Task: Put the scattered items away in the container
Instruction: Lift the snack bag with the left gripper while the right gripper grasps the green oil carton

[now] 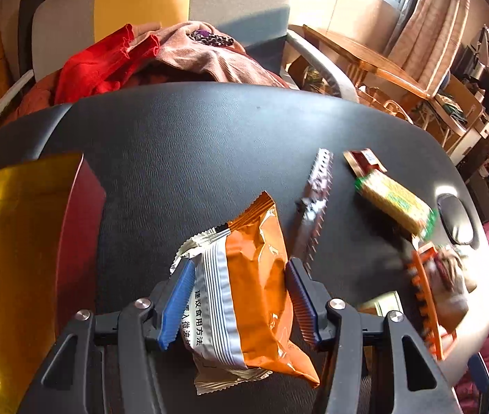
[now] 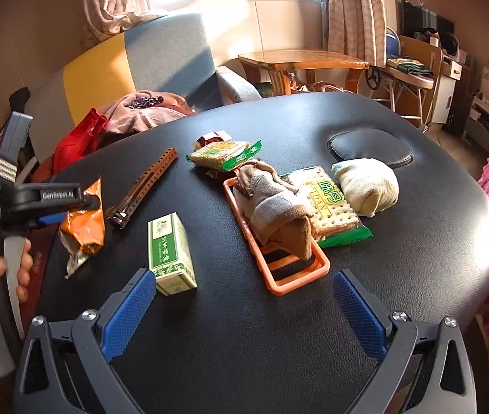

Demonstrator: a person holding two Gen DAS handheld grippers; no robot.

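An orange and white snack packet [image 1: 254, 276] lies on the black padded table [image 1: 192, 145], between the blue pads of my left gripper [image 1: 239, 265]. The jaws stand wide apart and flank the packet's edges without squeezing it. In the right wrist view the same packet [image 2: 84, 220] sits under the left gripper [image 2: 54, 219], which a hand holds. My right gripper [image 2: 242, 277] hovers open above the table with nothing between its fingers. Ahead of it an orange tray [image 2: 279, 283] holds a grey-brown sock [image 2: 275, 203]. A green and white box [image 2: 172, 252] stands beside the right gripper's left finger.
A cracker packet [image 2: 330, 207] and a cream sock ball [image 2: 368, 186] lie beside the tray; a second cracker packet [image 2: 223, 151] and a brown toothed bar [image 2: 147, 183] lie farther back. A red and gold box [image 1: 20, 224] stands at the table's left. Clothes are piled on a chair [image 1: 192, 51] behind.
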